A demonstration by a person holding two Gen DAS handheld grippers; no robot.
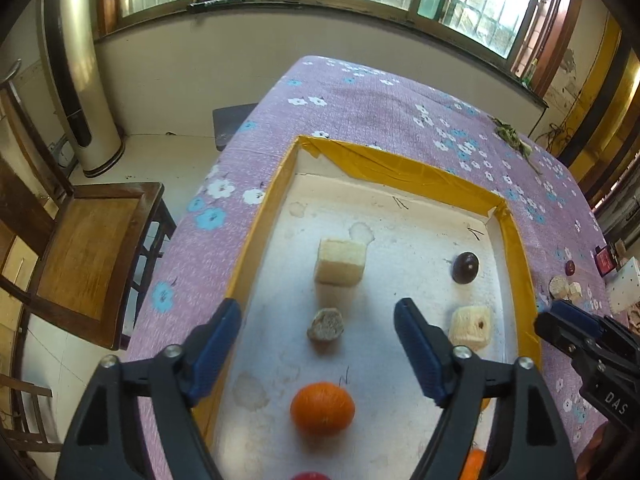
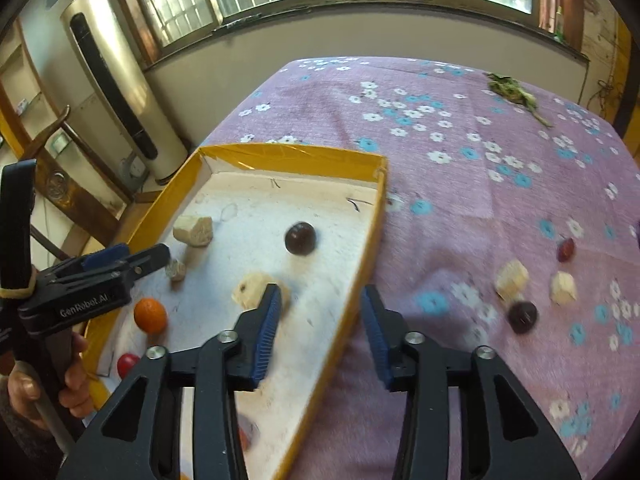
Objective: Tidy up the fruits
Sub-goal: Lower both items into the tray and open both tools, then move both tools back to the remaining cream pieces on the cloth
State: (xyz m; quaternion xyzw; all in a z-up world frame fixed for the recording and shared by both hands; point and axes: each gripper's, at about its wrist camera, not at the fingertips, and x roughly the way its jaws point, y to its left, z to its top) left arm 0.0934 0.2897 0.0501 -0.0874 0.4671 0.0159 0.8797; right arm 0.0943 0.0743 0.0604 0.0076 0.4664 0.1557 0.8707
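The tray (image 1: 256, 236), a shallow white box with yellow taped walls, lies on the flowered cloth (image 2: 460, 200) near the table's left edge, and it already holds a good share of the pieces. By the left wrist view there is a pale block (image 1: 341, 262) toward the middle, a dark plum (image 1: 465, 267) near the right wall, a pale cube with a hole (image 1: 470, 327) nearer along that same wall, a rough grey-brown lump (image 1: 326, 324), and an orange (image 1: 322, 408) toward the near end; a red fruit (image 2: 127, 364) sits by the near left corner, and a second orange thing shows only as a sliver at the frame's bottom. Left to do, as far as can be seen, is the loose group on the cloth well to the right of the tray: two pale cubes (image 2: 511, 278), a dark plum (image 2: 522, 317) and a small red fruit (image 2: 566, 250). The left gripper (image 1: 320, 320) hangs over the tray's near half with its fingers spread wide and nothing between them. The right gripper (image 2: 322, 312) straddles the tray's right wall, fingers apart and empty. I judge the sorting to be past halfway, with the right-hand pieces next.
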